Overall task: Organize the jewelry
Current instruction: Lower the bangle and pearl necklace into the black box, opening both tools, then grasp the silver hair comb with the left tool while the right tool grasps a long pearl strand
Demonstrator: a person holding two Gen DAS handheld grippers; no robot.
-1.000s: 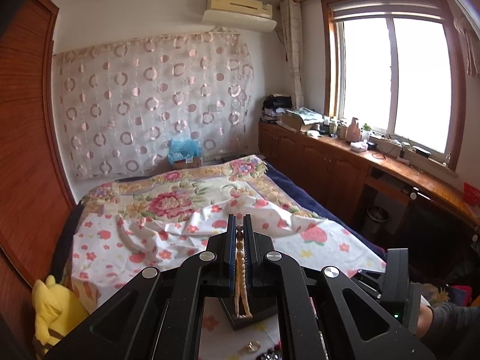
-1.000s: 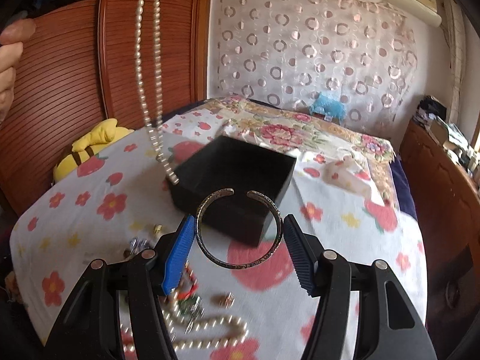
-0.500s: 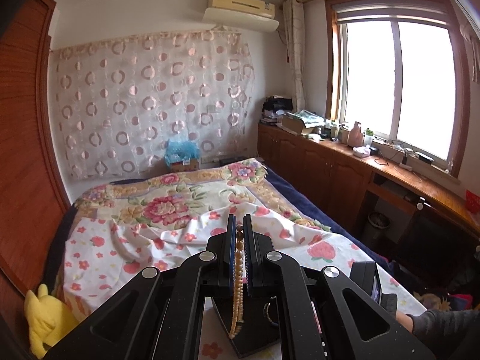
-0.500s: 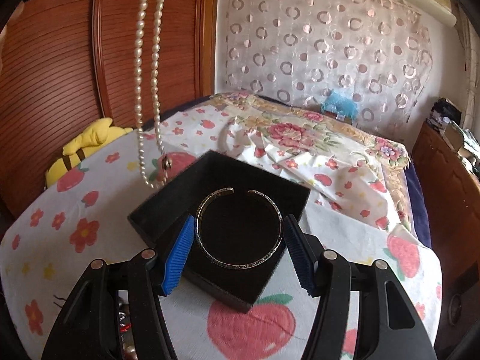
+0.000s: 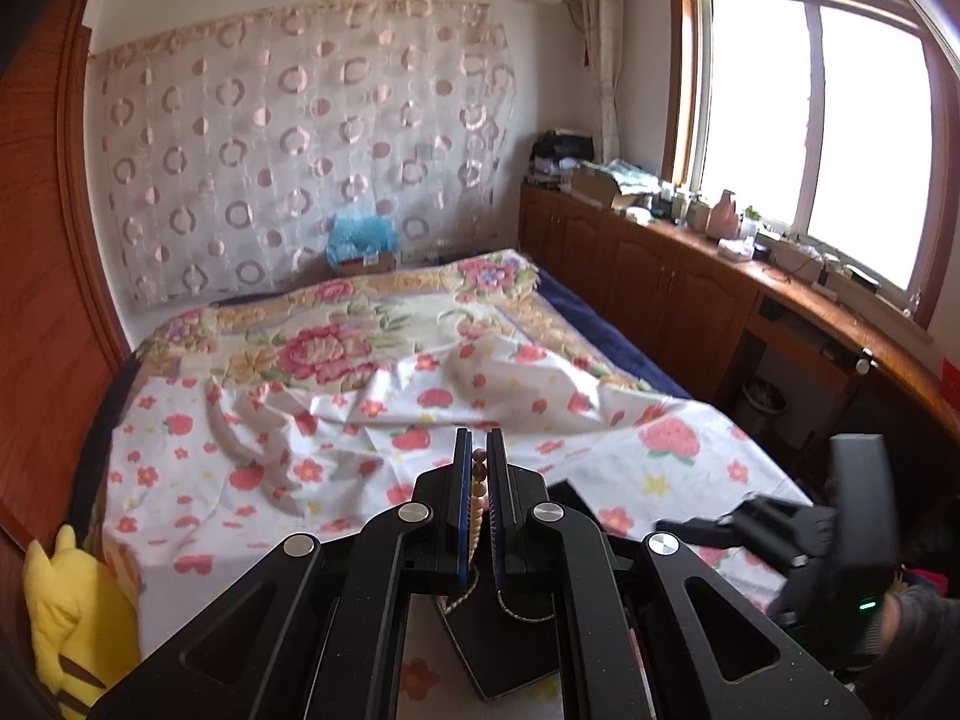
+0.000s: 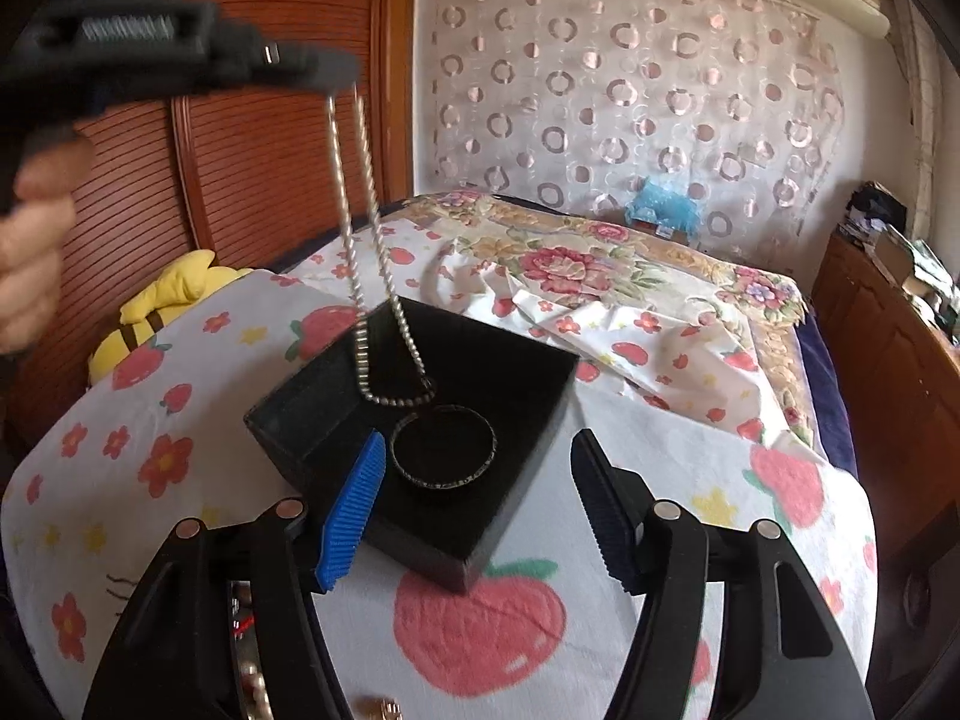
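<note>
My left gripper (image 5: 478, 456) is shut on a pearl necklace (image 5: 477, 501). In the right wrist view the left gripper (image 6: 336, 69) is at the upper left and the necklace (image 6: 366, 324) hangs down from it, its lower loop resting inside the open black box (image 6: 522, 438). A silver bangle (image 6: 443, 447) lies on the box floor beside the loop. My right gripper (image 6: 477, 501) is open and empty, its blue pads just in front of the box, either side of the bangle. The box (image 5: 498, 654) shows under the left fingers.
The box sits on a bed with a strawberry and flower sheet (image 6: 480, 618). Loose jewelry pieces (image 6: 249, 642) lie near the bed's front edge under my right gripper. A yellow plush toy (image 6: 162, 300) lies by the wooden wardrobe. Cabinets (image 5: 672, 294) run along the right wall.
My right gripper opened and let go of the bangle, which now lies in the box. My left gripper lowered the necklace so its loop rests in the box.
</note>
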